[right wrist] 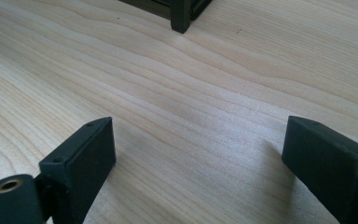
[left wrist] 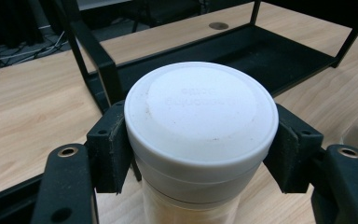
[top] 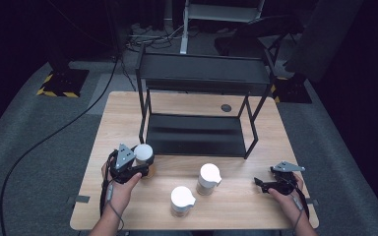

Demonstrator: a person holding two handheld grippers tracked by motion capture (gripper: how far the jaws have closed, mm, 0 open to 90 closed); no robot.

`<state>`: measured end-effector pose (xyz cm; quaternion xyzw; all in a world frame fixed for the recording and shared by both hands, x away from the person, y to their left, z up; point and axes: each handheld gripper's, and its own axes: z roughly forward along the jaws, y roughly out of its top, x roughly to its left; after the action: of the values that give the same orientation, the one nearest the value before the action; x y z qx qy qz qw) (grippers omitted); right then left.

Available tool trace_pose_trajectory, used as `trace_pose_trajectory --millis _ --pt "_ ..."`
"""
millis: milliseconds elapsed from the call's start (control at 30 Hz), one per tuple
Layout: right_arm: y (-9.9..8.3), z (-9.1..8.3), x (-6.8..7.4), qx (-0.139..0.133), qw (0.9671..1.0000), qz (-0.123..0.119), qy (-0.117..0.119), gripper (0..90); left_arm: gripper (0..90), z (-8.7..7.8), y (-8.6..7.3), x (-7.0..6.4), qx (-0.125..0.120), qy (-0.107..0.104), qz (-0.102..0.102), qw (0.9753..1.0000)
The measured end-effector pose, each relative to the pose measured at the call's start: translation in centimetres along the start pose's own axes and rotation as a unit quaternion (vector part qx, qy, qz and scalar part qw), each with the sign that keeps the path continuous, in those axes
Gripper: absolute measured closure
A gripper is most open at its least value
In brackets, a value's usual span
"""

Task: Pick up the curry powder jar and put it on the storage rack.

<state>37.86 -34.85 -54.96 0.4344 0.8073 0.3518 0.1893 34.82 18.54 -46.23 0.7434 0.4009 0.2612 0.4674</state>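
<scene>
Wooden table (top: 128, 113), left tongs (left wrist: 200, 154) clamped around white-lidded jar (left wrist: 200, 121), right tongs (right wrist: 200, 154) wide open, empty.

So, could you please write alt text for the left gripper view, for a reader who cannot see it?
The left hand-held gripper grips a white-lidded jar just below its lid, one black jaw on each side. Behind it, a black metal shelf rack stands on the light wooden table.

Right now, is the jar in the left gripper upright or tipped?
Upright. In the left gripper view the jar shows its white lid level on top, with the left gripper clamped on both sides below the rim.
</scene>
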Motion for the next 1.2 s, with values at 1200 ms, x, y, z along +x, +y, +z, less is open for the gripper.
trace_pose_trajectory --millis 1200 --pt "0.0 0.1 0.0 0.0 1.0 0.0 0.0 9.2 33.1 2.8 5.5 -0.2 -0.016 -0.038 0.006 0.9991"
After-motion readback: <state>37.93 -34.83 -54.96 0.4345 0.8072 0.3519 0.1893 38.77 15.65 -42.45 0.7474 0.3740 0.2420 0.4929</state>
